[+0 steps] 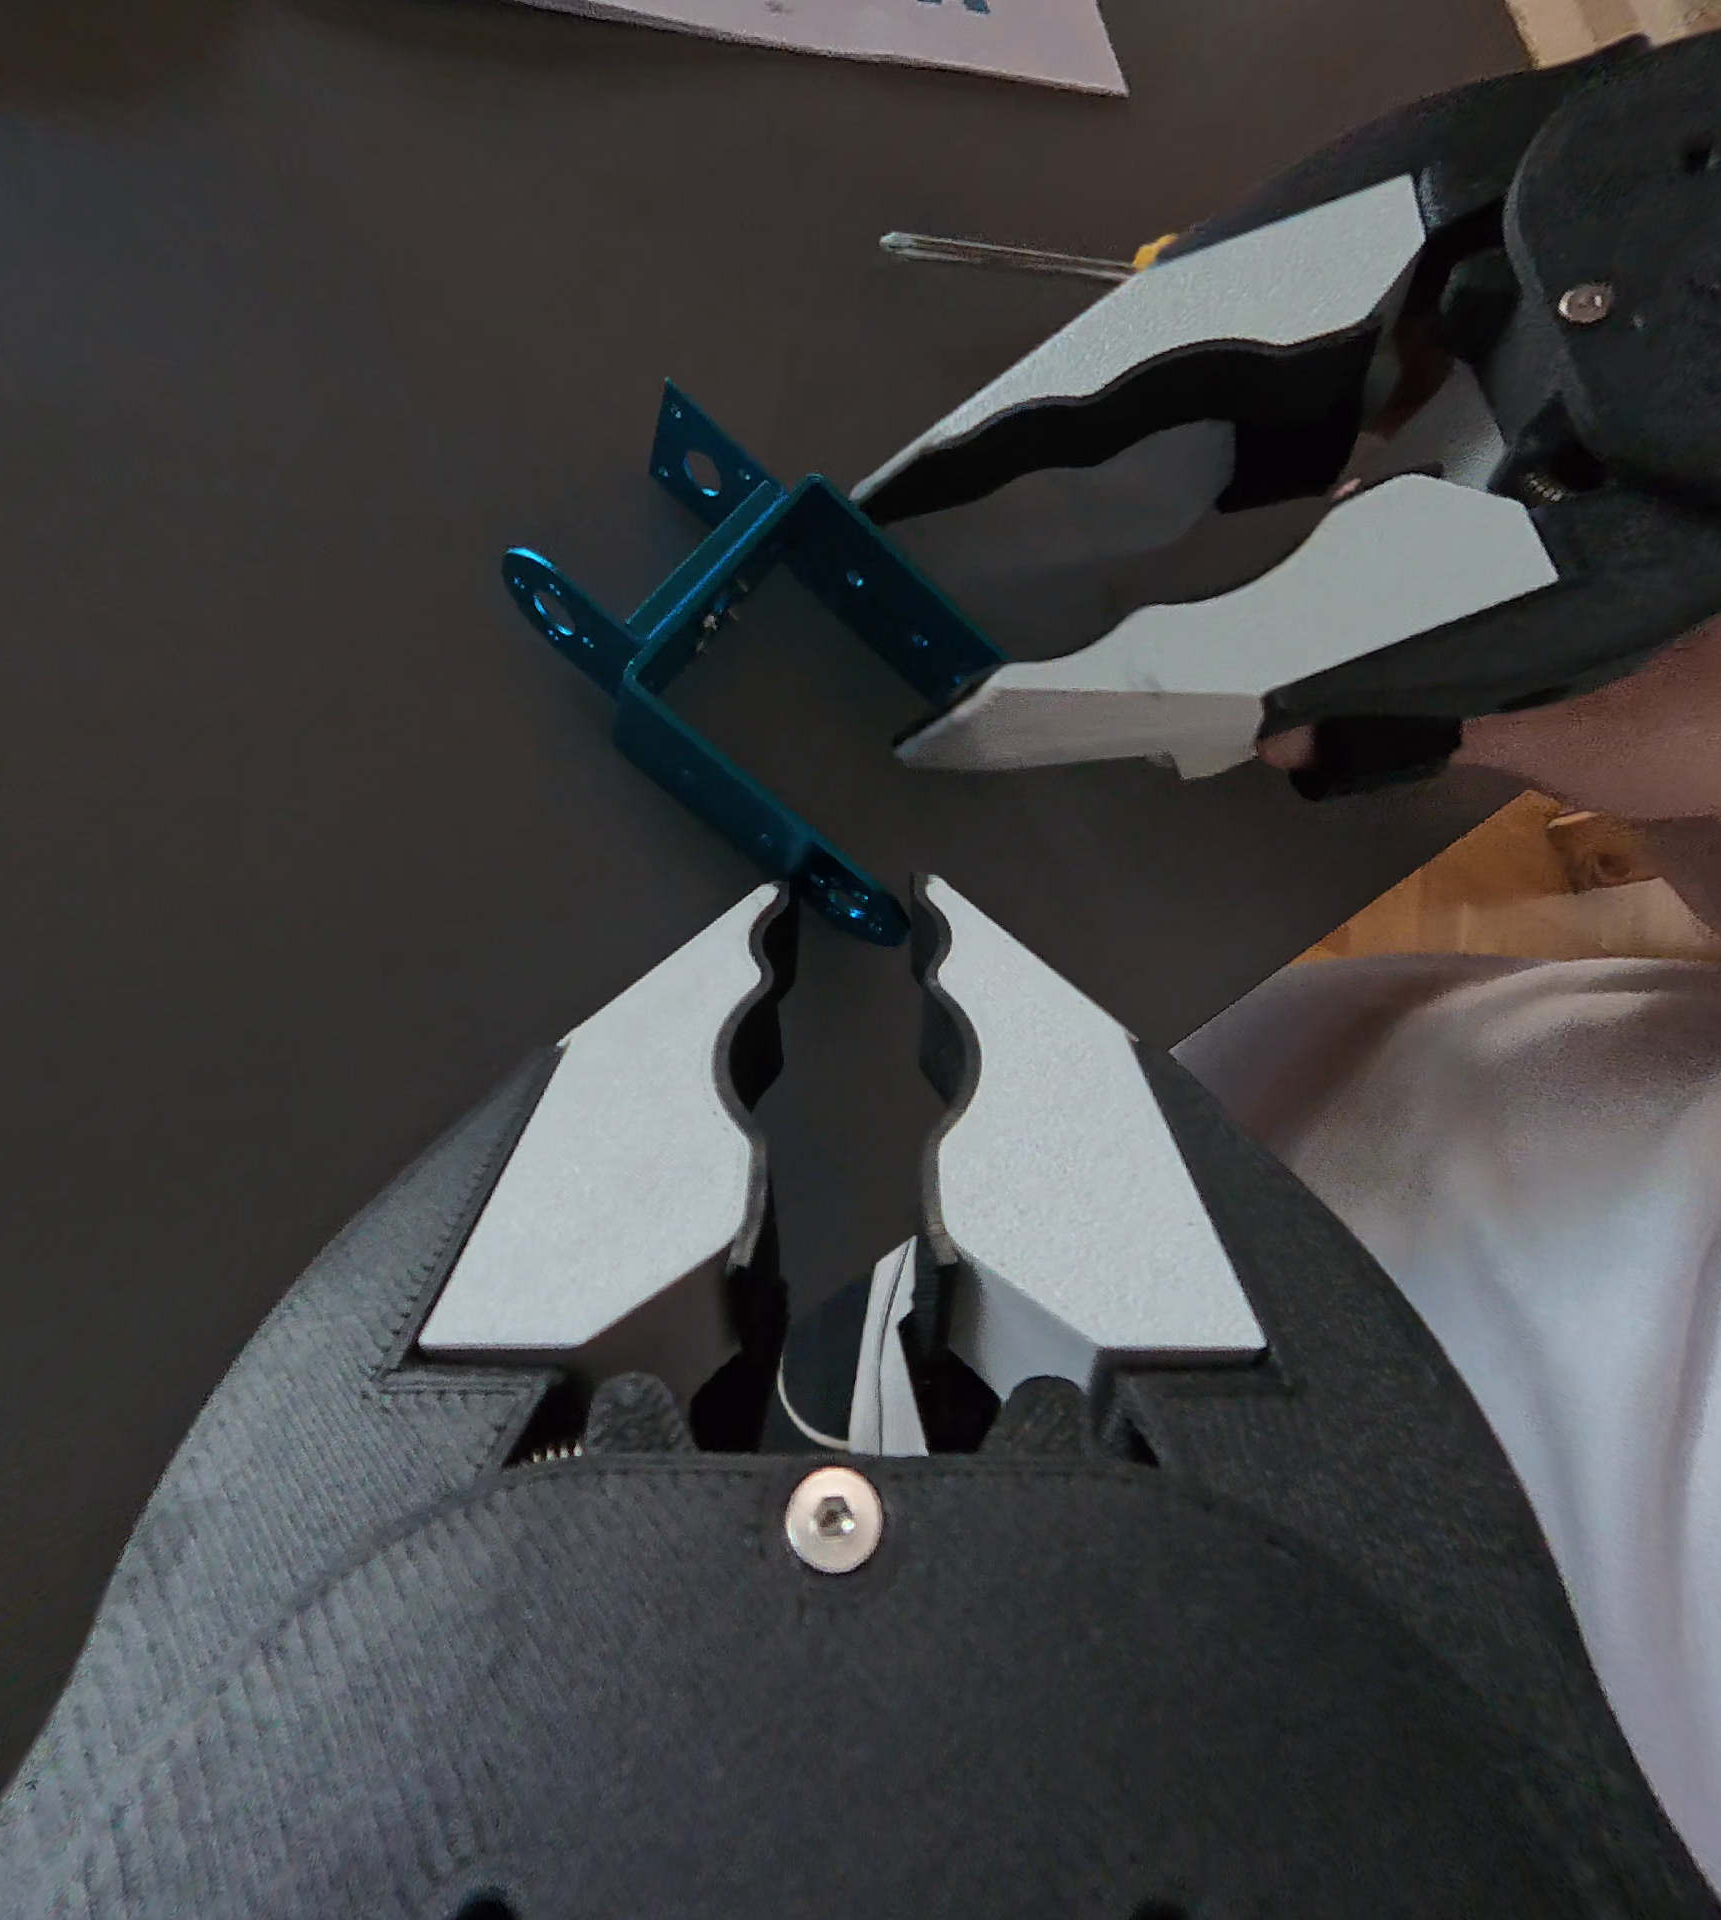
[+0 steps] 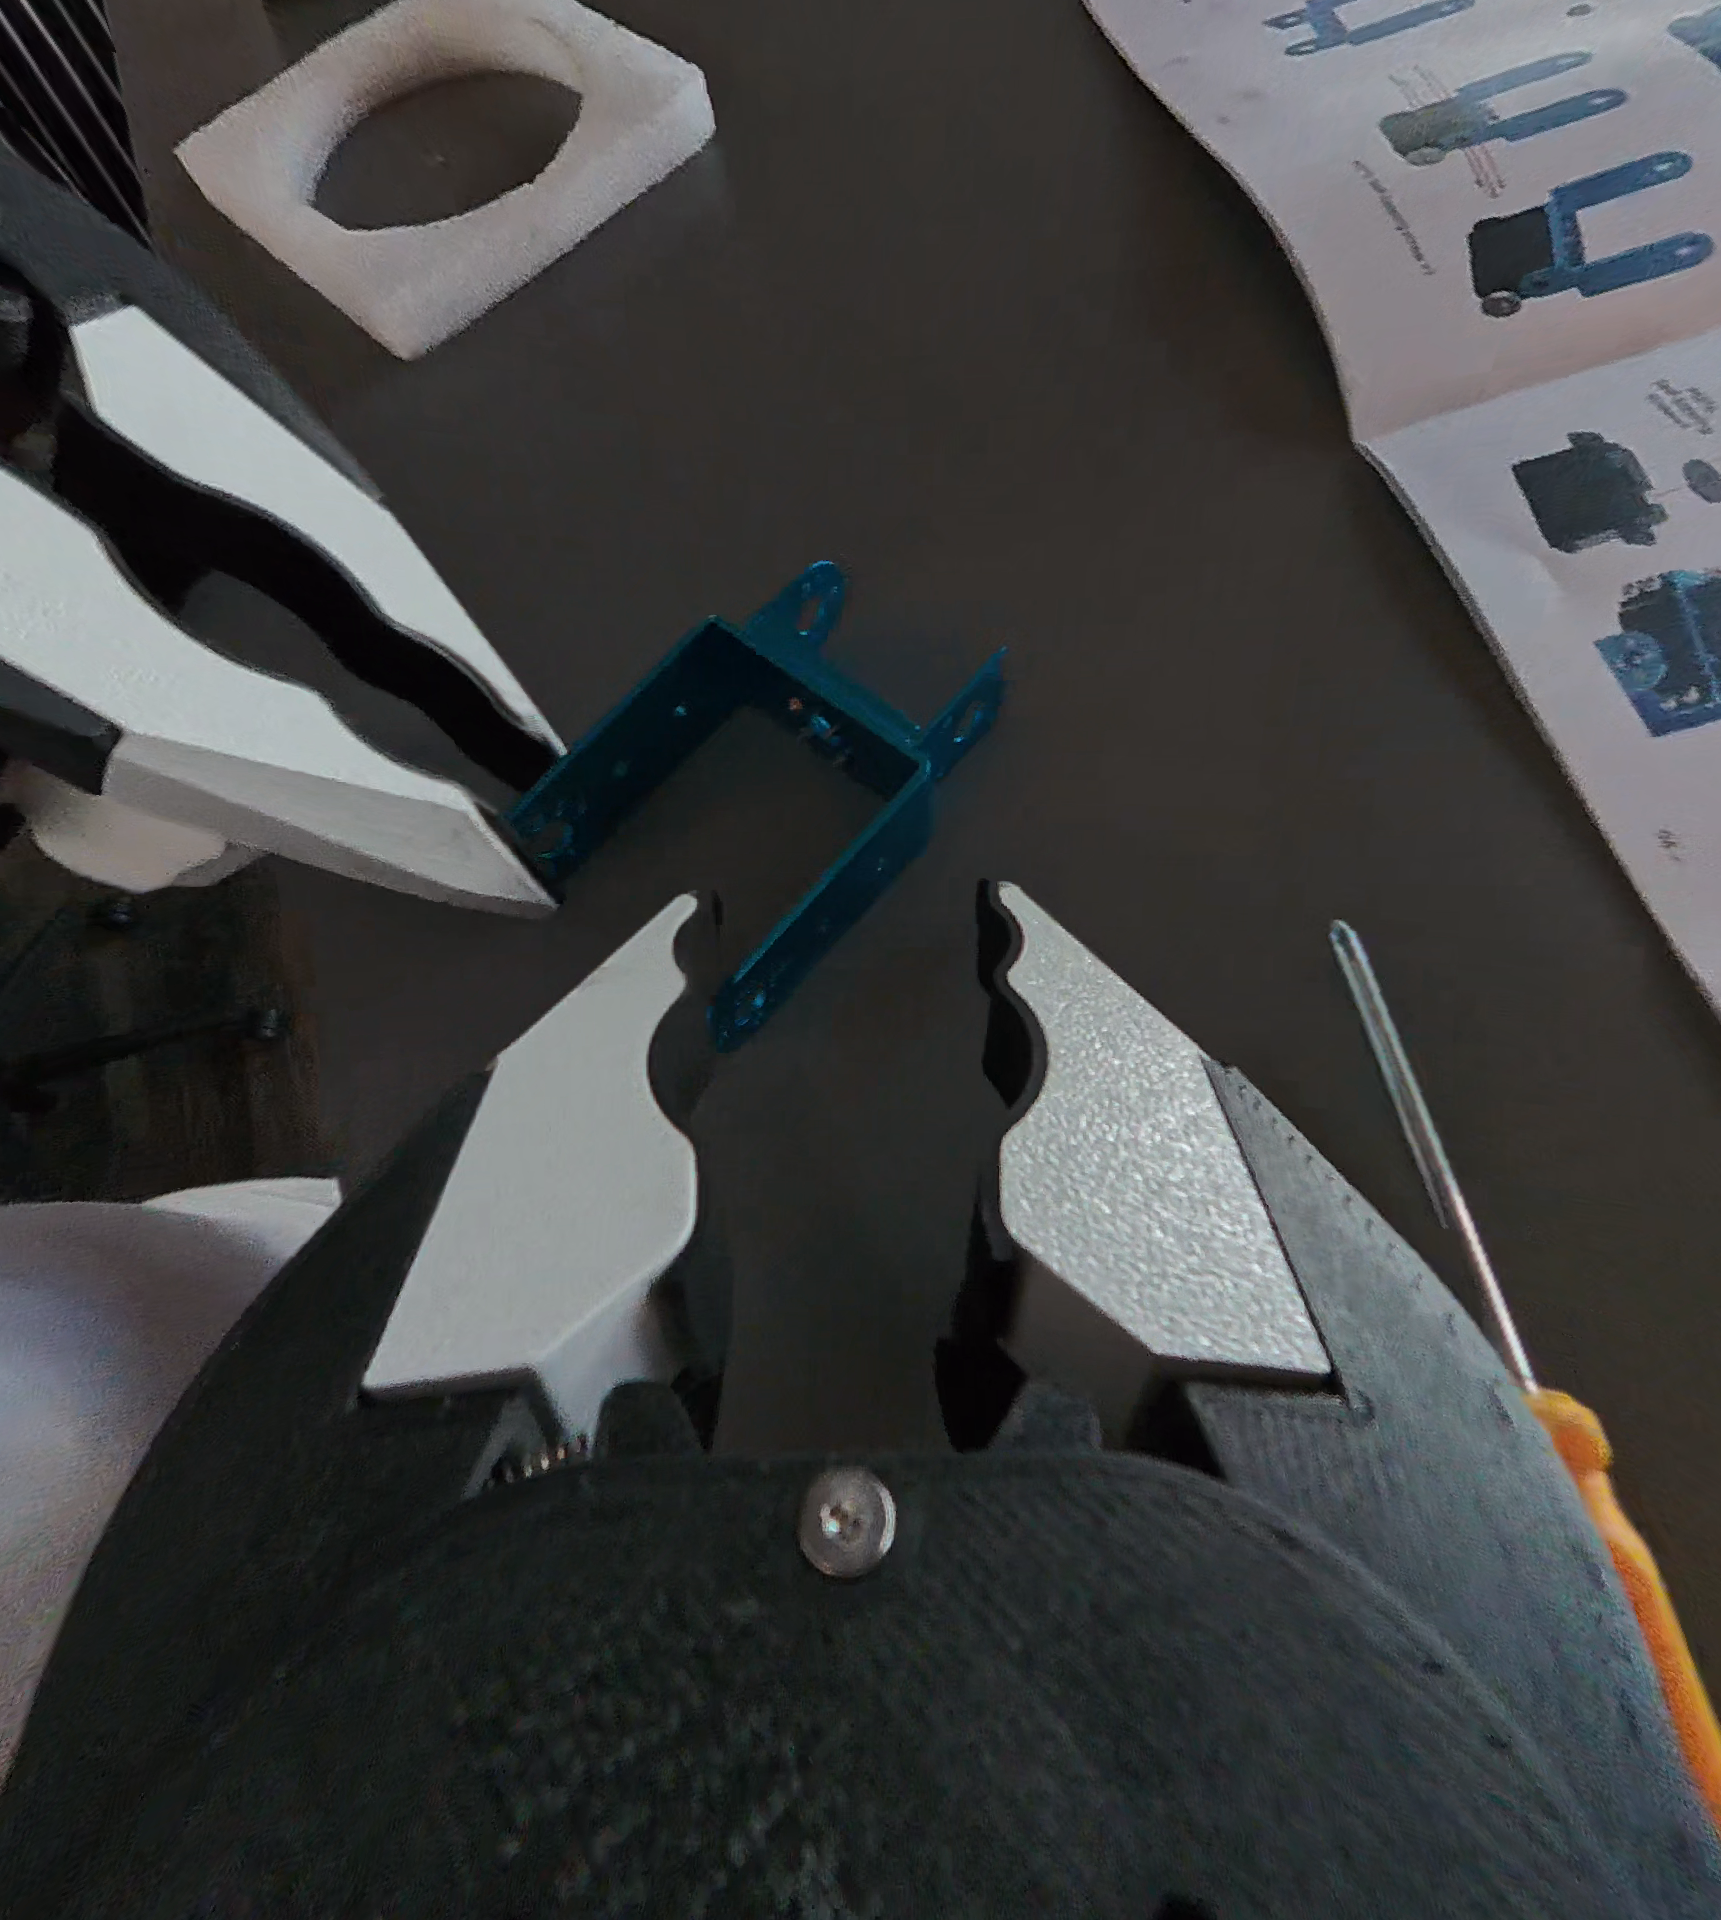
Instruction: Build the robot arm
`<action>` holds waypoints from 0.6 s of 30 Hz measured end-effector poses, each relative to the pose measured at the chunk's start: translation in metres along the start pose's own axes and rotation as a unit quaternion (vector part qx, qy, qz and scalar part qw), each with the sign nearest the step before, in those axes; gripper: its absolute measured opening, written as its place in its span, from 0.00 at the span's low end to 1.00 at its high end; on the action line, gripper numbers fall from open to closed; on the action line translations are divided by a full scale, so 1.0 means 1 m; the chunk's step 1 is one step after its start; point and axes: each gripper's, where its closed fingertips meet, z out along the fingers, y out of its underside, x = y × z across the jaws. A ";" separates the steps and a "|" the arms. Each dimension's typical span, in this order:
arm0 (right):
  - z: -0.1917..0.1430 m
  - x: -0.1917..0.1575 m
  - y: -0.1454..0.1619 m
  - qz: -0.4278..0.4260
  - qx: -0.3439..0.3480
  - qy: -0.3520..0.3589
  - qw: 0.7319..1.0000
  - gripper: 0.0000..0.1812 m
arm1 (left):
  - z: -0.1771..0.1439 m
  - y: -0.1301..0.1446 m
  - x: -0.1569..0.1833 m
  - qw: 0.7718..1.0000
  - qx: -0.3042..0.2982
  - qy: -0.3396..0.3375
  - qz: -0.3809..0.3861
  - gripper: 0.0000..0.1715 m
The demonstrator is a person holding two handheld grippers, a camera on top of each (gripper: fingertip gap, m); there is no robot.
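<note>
A blue metal bracket assembly [image 1: 710, 790], two U-shaped pieces joined back to back, sits on the dark table [image 1: 212, 727]. My left gripper [image 1: 853, 888] is nearly closed, with the rounded tab end of one bracket arm pinched between its tips. My right gripper [image 2: 845, 894] is open. The end of the bracket's other arm [image 2: 866, 852] lies between its fingers, close to the left finger. In the right wrist view the left gripper [image 2: 549, 826] comes in from the left and holds the far arm. In the left wrist view the right gripper [image 1: 887, 623] straddles its arm from the right.
A screwdriver with an orange handle [image 2: 1666, 1610] lies to the right of my right gripper. A white foam square with a round hole [image 2: 440, 166] sits at the far left. A printed instruction sheet [image 2: 1562, 416] lies at the far right. A person's white shirt [image 1: 1562, 1299] is near.
</note>
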 end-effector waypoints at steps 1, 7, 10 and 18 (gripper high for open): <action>-0.002 0.005 0.001 -0.004 -0.003 -0.004 1.000 0.26 | 0.003 -0.001 0.005 1.000 0.003 0.003 -0.003 0.11; -0.005 0.021 0.002 -0.047 -0.030 -0.026 0.998 0.08 | -0.004 0.000 0.019 1.000 0.026 -0.001 0.007 0.09; 0.001 0.027 0.000 -0.094 -0.045 -0.027 0.994 0.05 | -0.020 0.001 0.016 0.999 0.038 -0.005 0.025 0.09; 0.029 0.031 -0.022 -0.166 -0.057 -0.056 0.983 0.01 | -0.080 0.000 -0.036 0.996 0.079 -0.021 0.029 0.07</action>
